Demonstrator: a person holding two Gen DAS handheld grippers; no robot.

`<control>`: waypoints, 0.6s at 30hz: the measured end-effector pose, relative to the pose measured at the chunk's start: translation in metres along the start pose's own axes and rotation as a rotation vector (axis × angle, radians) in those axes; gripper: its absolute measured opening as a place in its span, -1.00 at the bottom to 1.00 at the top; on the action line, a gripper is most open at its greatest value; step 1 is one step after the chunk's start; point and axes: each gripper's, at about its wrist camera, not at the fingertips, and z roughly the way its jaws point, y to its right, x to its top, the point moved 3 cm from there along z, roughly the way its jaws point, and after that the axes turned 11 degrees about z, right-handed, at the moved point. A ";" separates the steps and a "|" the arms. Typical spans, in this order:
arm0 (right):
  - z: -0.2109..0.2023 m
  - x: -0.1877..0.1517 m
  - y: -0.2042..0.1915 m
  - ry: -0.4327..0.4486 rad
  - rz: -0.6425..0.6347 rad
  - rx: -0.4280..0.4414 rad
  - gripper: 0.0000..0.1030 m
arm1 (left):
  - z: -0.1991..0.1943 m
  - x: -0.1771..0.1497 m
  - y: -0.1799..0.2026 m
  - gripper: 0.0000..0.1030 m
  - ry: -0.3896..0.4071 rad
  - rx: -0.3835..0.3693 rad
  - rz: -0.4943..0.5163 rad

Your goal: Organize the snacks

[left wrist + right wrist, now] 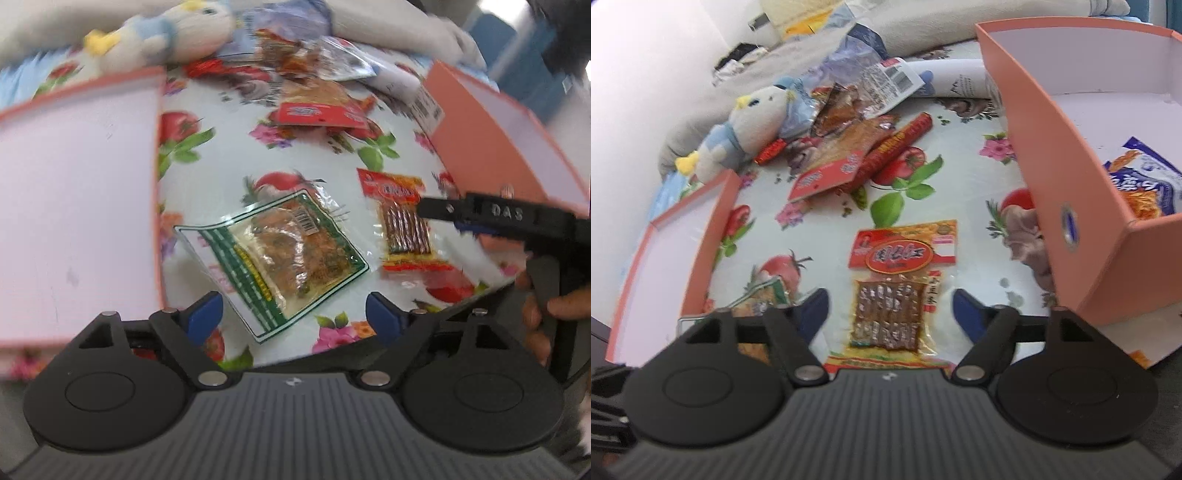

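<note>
We have both claws spread wide, gripping nothing. Our left claw (293, 314) hangs over the flowered surface (229, 162), and the green-bordered snack packet (280, 254) lies flat just ahead of it, between its blue fingertips (205, 314). To the left of this claw sits a pink box lid (74, 192), white inside. Ahead and to the right lies the red-topped snack packet (400, 221), with the right claw's black finger reaching over its edge.

Our right claw (890, 310) frames that same red-topped snack packet (903, 284) between its fingertips, the packet flat on the surface. To the right of this claw stands the pink box (1045, 147), holding a blue-and-white snack bag (1145, 184). Well ahead we see a heap of red snack packets (857, 155) beside a plush toy (753, 118).
</note>
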 end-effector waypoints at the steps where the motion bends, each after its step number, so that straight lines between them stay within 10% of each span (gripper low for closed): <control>1: 0.003 -0.001 0.000 0.001 -0.010 -0.013 0.52 | 0.003 0.004 0.004 0.74 -0.007 0.000 0.043; 18: 0.038 -0.018 -0.016 -0.012 -0.324 -0.104 0.54 | 0.011 0.023 0.038 0.77 -0.053 0.047 0.359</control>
